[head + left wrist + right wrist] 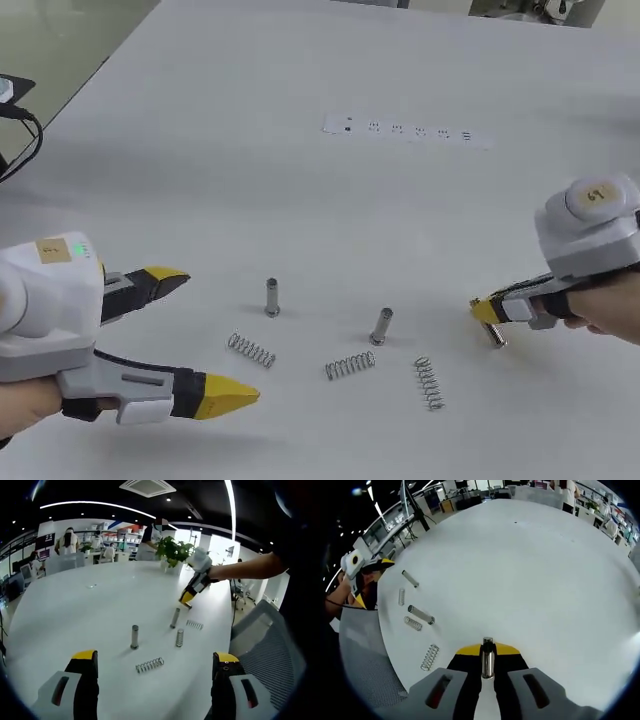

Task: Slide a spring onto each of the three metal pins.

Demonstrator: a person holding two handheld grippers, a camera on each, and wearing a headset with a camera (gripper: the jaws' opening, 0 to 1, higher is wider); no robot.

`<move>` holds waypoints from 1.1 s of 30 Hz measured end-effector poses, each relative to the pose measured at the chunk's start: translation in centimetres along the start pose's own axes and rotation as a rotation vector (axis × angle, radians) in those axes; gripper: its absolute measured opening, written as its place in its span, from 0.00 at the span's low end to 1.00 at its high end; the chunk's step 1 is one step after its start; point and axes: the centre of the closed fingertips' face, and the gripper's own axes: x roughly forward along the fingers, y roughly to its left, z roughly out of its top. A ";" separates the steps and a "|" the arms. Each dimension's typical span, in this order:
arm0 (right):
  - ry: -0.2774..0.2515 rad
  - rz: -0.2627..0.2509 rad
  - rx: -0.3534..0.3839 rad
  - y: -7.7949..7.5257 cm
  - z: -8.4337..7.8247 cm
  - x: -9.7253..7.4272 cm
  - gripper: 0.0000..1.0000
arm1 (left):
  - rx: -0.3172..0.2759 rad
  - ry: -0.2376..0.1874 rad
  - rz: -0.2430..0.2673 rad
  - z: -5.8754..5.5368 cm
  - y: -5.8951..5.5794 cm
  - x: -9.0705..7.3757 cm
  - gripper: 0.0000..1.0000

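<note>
Two metal pins stand upright on the white bench (300, 200): the left pin (271, 297) and the middle pin (381, 326), well apart from each other. The third pin (495, 334) is off to the right, pinched in the right tongs (487, 312). In the right gripper view that pin (487, 662) sits squeezed between the yellow-tipped jaws, which are drawn in narrow on its shaft, and its end pokes out past the tips. From the head view I cannot tell whether its lower end touches the bench.

Three springs lie flat on the bench on the person's side of the pins, each apart from them. The left spring (250, 350) is near the left pin, and the middle spring (350, 365) is just beside the middle pin. The right spring (429, 383) lies between the middle pin and the held one.

The left tongs (212, 336) gape wide at the near left and grip nothing. The left spring lies just off their tips, and in the left gripper view it (150, 665) lies ahead, between the spread jaws. A white power strip (405, 130) lies far back on the bench.
</note>
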 end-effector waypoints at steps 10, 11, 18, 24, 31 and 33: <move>-0.083 -0.011 0.000 0.2 -0.5 -1.1 0.05 | 0.012 -0.002 -0.009 0.3 -0.4 0.3 0.92; -0.090 -0.013 -0.003 0.1 -0.5 -1.2 0.04 | 0.012 -0.004 -0.010 0.3 -0.4 0.3 0.92; -0.136 -0.029 -0.021 -0.1 -0.4 -1.6 0.05 | 0.015 -0.002 -0.009 0.3 -0.5 0.3 0.92; -0.166 -0.031 -0.034 0.0 0.0 -2.1 0.05 | 0.017 -0.001 -0.008 0.4 -0.6 0.3 0.92; -0.204 -0.036 -0.029 0.0 0.1 -2.1 0.05 | 0.018 -0.003 -0.005 0.5 -0.5 0.2 0.92; -0.209 -0.041 -0.028 0.0 0.0 -2.1 0.05 | 0.016 -0.005 -0.005 0.5 -0.6 0.3 0.92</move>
